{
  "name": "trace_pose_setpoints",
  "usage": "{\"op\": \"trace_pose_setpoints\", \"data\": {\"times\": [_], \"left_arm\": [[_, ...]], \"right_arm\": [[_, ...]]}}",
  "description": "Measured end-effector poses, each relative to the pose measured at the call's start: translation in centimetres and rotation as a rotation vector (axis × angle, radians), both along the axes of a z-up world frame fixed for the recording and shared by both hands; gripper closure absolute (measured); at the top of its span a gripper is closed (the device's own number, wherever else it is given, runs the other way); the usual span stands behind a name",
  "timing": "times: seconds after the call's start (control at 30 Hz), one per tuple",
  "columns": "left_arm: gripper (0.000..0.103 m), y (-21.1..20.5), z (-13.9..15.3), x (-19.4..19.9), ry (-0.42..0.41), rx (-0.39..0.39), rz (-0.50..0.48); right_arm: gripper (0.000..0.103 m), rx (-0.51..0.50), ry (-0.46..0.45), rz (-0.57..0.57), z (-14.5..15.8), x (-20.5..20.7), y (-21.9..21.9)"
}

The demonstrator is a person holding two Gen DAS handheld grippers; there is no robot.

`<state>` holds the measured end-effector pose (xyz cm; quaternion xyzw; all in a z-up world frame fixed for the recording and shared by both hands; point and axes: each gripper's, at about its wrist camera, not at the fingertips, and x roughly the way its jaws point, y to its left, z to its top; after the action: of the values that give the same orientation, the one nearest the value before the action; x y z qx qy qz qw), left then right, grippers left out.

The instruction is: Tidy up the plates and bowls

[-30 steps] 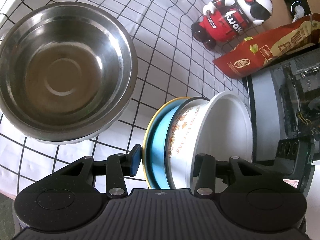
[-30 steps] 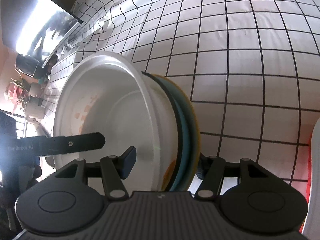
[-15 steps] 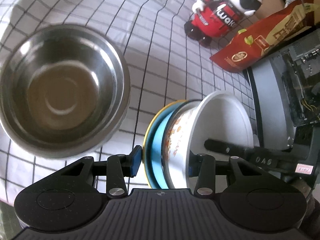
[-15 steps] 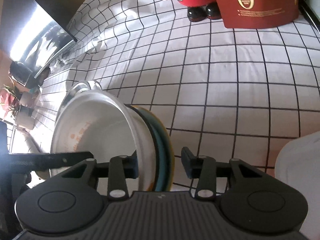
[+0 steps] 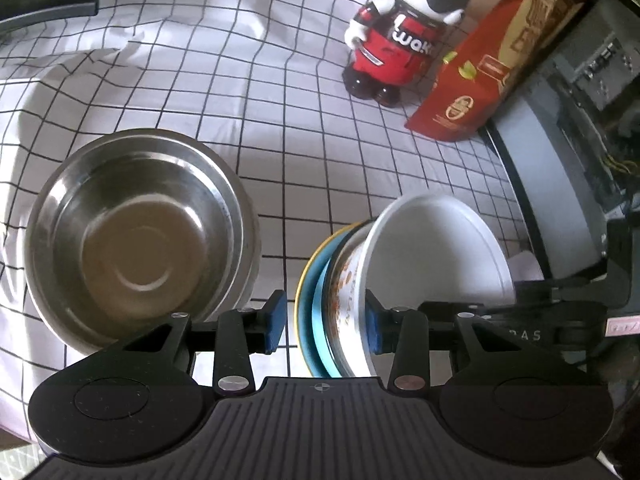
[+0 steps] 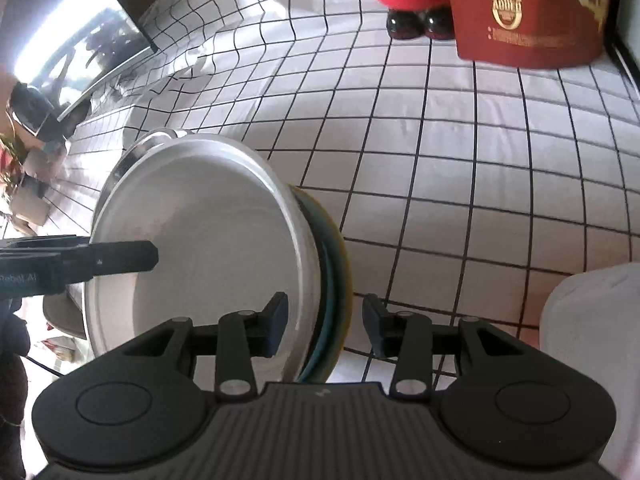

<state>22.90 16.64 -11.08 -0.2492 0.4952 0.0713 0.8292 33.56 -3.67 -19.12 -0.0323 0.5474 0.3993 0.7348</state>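
The stack (image 5: 320,320) is pinched on edge between the left tongs (image 5: 325,324), and likewise by the right tongs (image 6: 325,322), both pairs having just been closing on it; it is made up of a yellow plate (image 5: 300,300), a blue plate (image 5: 318,336) and a white bowl (image 5: 436,256), whose mouth is turned away from the steel bowl (image 5: 132,240); that bowl is set upright on the desk (image 5: 320,160), just beside the left tongs on their left; so the left hand is judged the nearer for nesting.
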Motion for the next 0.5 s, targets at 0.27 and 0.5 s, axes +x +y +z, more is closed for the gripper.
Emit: {"op": "trace_pose_setpoints", "data": {"times": [0.27, 0.5], "left_arm": [[0.059, -0.2, -1.0, 0.0, -0.005, -0.026, -0.029], [0.061, 0.1, -0.6, 0.4, -0.028, -0.081, -0.058]], "right_arm": [[0.061, -0.007, 0.079, 0.007, -1.2, -0.5, 0.2], [0.056, 0.025, 0.122, -0.007, -1.7, -1.0, 0.3]]}}
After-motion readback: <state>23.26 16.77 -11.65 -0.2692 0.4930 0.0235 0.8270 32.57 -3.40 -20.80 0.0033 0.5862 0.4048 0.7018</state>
